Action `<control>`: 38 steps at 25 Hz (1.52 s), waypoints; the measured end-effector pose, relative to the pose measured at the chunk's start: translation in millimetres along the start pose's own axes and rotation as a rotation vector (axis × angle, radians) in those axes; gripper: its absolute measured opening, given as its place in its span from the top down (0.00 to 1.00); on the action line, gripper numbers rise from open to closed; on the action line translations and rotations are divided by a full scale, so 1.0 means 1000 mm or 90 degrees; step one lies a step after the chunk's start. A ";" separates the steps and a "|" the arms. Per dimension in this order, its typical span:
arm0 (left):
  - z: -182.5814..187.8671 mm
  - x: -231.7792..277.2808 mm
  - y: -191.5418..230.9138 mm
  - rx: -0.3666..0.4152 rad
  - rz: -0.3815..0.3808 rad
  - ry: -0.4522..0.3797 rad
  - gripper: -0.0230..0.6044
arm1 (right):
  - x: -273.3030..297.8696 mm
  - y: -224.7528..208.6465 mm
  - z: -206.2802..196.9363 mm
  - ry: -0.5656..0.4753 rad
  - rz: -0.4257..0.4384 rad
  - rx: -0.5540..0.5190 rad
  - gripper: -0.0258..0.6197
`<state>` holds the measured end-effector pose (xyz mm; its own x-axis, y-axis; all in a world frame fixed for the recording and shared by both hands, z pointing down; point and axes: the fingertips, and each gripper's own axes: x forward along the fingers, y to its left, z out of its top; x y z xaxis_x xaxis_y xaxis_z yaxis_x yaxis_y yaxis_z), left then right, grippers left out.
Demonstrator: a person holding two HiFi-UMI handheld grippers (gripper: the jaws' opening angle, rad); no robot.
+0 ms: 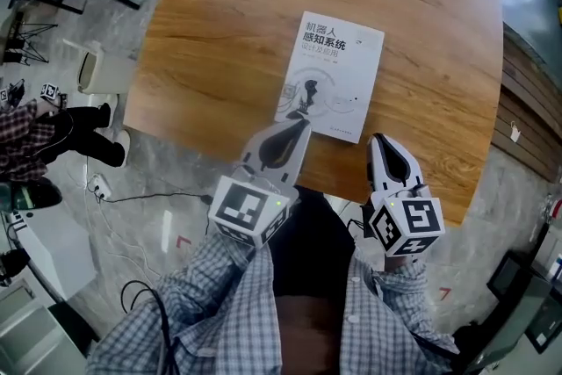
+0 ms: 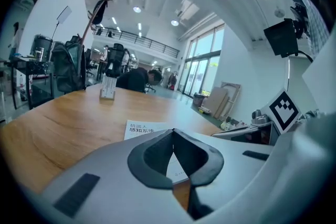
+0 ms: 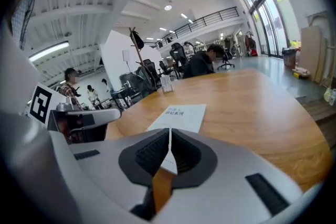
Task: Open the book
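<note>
Book (image 1: 332,75) lies closed, cover up, flat on the wooden table (image 1: 211,31), toward your near edge. Your left gripper (image 1: 300,126): jaws pressed together, tips meeting, nothing between them. Its tip sits over the book's near left corner; whether it touches the cover isn't clear. Your right gripper (image 1: 379,139): jaws likewise closed and empty, over bare table just beside the book's near right corner, apart from it.
</note>
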<state>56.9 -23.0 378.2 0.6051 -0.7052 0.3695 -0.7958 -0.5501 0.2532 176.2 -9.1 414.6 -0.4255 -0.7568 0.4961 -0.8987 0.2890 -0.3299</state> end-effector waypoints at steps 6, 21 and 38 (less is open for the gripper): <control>-0.023 0.022 0.024 0.004 0.012 0.055 0.95 | 0.030 -0.018 -0.033 0.085 0.011 0.124 0.93; -0.063 0.083 0.070 -0.004 0.026 0.159 0.95 | 0.089 -0.047 -0.043 0.162 0.059 0.258 0.79; -0.069 0.095 0.072 0.005 -0.002 0.183 0.95 | 0.098 -0.058 -0.055 0.209 0.099 0.418 0.91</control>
<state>55.0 -98.6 493.3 0.5753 -0.5481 0.6072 -0.7926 -0.5568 0.2483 180.3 -67.6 526.8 -0.6441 -0.4929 0.5850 -0.6217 -0.1084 -0.7758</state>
